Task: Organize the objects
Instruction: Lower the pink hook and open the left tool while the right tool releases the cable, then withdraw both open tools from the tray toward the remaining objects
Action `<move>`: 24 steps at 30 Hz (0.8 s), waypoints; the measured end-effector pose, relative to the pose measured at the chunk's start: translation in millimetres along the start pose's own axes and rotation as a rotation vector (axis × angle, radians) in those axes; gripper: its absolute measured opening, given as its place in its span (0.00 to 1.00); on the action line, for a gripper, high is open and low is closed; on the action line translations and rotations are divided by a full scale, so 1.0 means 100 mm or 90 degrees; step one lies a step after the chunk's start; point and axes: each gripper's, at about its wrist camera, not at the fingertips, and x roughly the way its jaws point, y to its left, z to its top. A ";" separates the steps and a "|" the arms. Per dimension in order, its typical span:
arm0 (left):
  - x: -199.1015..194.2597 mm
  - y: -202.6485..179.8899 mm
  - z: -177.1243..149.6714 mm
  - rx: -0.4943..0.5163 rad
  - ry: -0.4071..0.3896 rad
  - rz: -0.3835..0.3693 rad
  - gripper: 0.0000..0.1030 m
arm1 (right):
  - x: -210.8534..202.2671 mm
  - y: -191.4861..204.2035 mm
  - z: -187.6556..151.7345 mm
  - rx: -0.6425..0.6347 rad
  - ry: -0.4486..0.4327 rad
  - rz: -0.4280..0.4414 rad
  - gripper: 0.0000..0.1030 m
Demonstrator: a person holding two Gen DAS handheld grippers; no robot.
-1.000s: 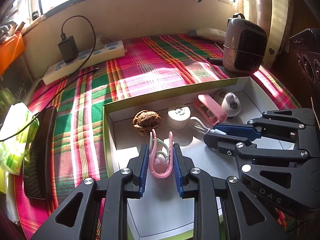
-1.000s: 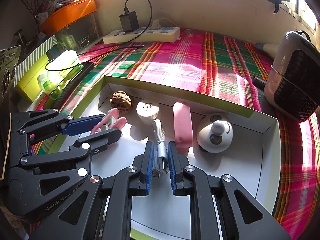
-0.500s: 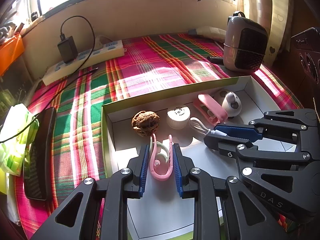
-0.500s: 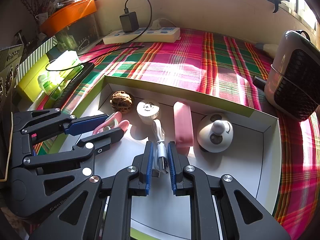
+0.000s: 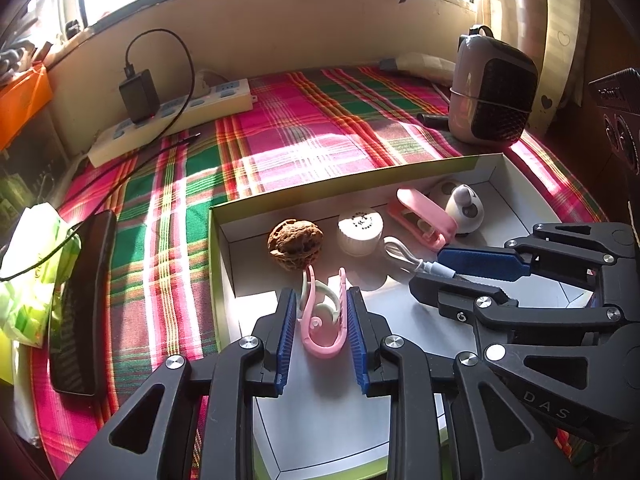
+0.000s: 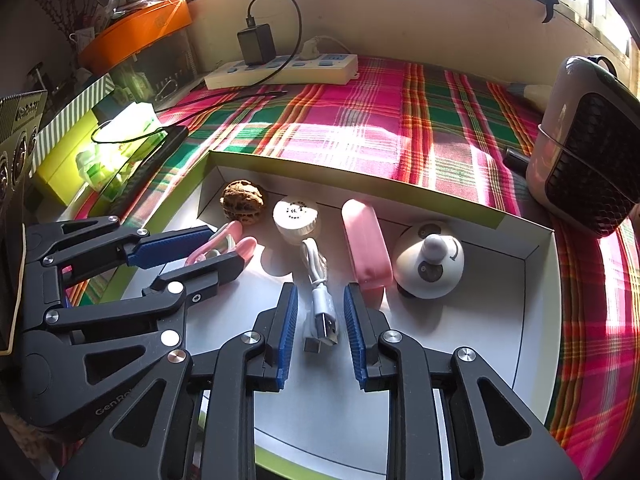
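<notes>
- The worktop [image 5: 304, 128] is covered by a plaid cloth in pink, green, red and white, with sunlight across its middle.
- A shallow cardboard box [image 5: 344, 188], white inside with a green outer wall, sits at the near centre.
- A white power strip [image 5: 176, 120] lies at the far left against the wall, with a black charger [image 5: 137, 95] plugged into it.
- A black cable [image 5: 120, 176] trails from there across the cloth.
- A small heater [image 5: 492, 92] with a dark grille stands at the far right.
- A flat black object [image 5: 78, 304] lies along the left edge.
</notes>
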 end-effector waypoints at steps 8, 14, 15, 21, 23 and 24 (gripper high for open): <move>-0.08 0.02 -0.02 -0.006 -0.005 0.002 0.27 | -0.06 0.01 -0.04 0.007 -0.003 -0.001 0.28; -0.15 0.03 -0.05 -0.010 -0.010 0.004 0.28 | -0.13 0.00 -0.07 0.016 -0.010 -0.001 0.28; -0.17 0.03 -0.06 -0.010 -0.012 0.002 0.28 | -0.14 0.01 -0.08 0.016 -0.011 -0.001 0.28; -0.27 0.04 -0.10 -0.017 -0.020 0.003 0.28 | -0.23 0.01 -0.11 0.024 -0.022 0.001 0.28; -0.31 0.04 -0.12 -0.020 -0.024 0.005 0.28 | -0.27 0.00 -0.13 0.028 -0.026 0.001 0.28; -0.33 0.05 -0.13 -0.021 -0.026 0.003 0.28 | -0.28 0.00 -0.14 0.029 -0.027 0.002 0.28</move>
